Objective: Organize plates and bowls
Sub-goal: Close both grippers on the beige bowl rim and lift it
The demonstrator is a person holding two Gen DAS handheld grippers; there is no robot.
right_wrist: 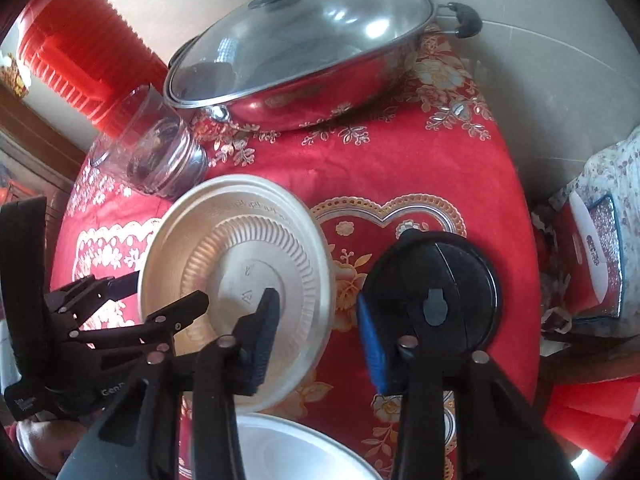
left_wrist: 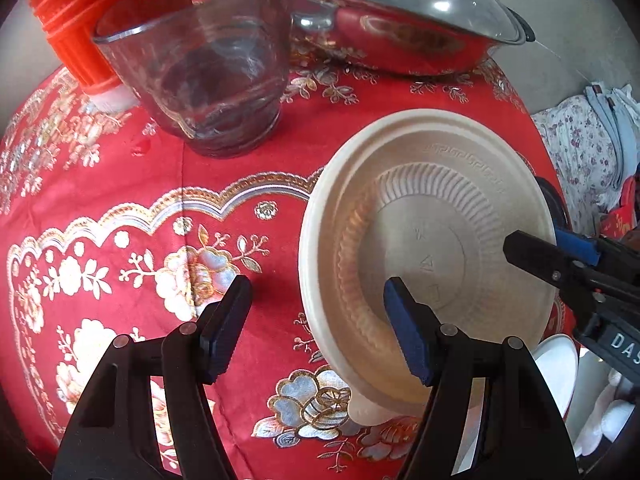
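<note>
A cream plastic bowl (left_wrist: 432, 240) is tilted above the red tablecloth, its ribbed inside facing both cameras; it also shows in the right wrist view (right_wrist: 236, 280). My left gripper (left_wrist: 316, 328) is open, with its right finger inside the bowl and its left finger outside the rim. My right gripper (right_wrist: 316, 340) is open, its fingers either side of the bowl's right rim; I see one of its fingers (left_wrist: 532, 252) at the bowl's edge in the left wrist view. A white plate (right_wrist: 296, 448) lies below.
A clear glass cup (left_wrist: 200, 84) stands at the back left next to stacked red containers (left_wrist: 80, 28). A steel wok with a glass lid (right_wrist: 304, 48) sits at the back. A black round lid (right_wrist: 436, 296) lies on the red tablecloth (left_wrist: 120, 200).
</note>
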